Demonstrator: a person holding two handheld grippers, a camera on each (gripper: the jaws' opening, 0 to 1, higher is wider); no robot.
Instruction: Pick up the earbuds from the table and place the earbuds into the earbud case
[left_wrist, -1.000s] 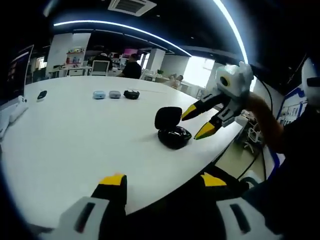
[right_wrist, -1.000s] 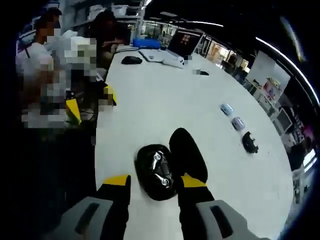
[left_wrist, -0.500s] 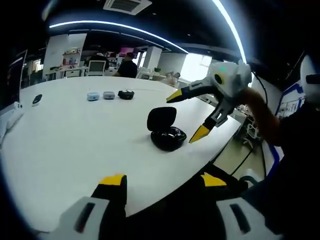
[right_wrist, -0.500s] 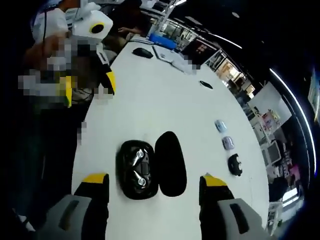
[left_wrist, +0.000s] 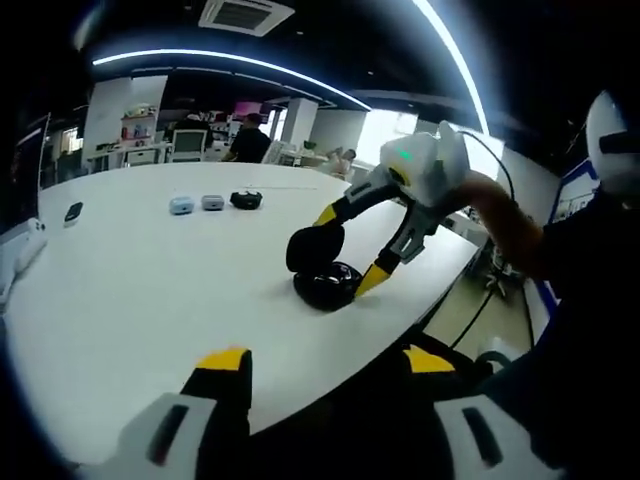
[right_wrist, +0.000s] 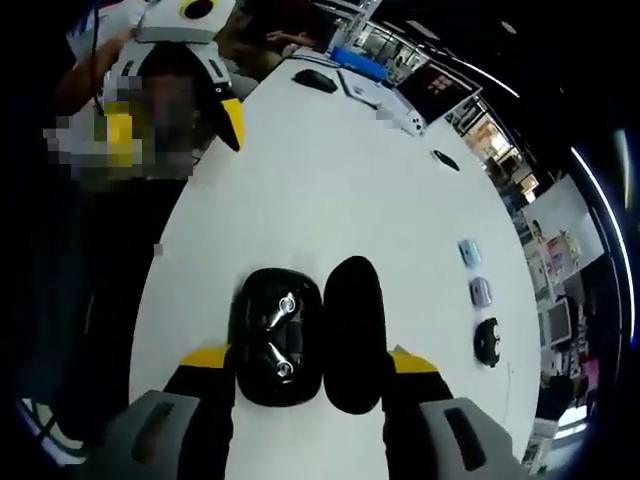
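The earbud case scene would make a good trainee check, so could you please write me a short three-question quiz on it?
1. True or false: the black case lies open on the table.
2. Where does the right gripper stand? A) straddling the case and its lid B) beside the small cases C) off the table
3. Fill in: both earbuds sit in the ____.

Key: 1 true; 2 A; 3 case. The left gripper is open over the table edge.
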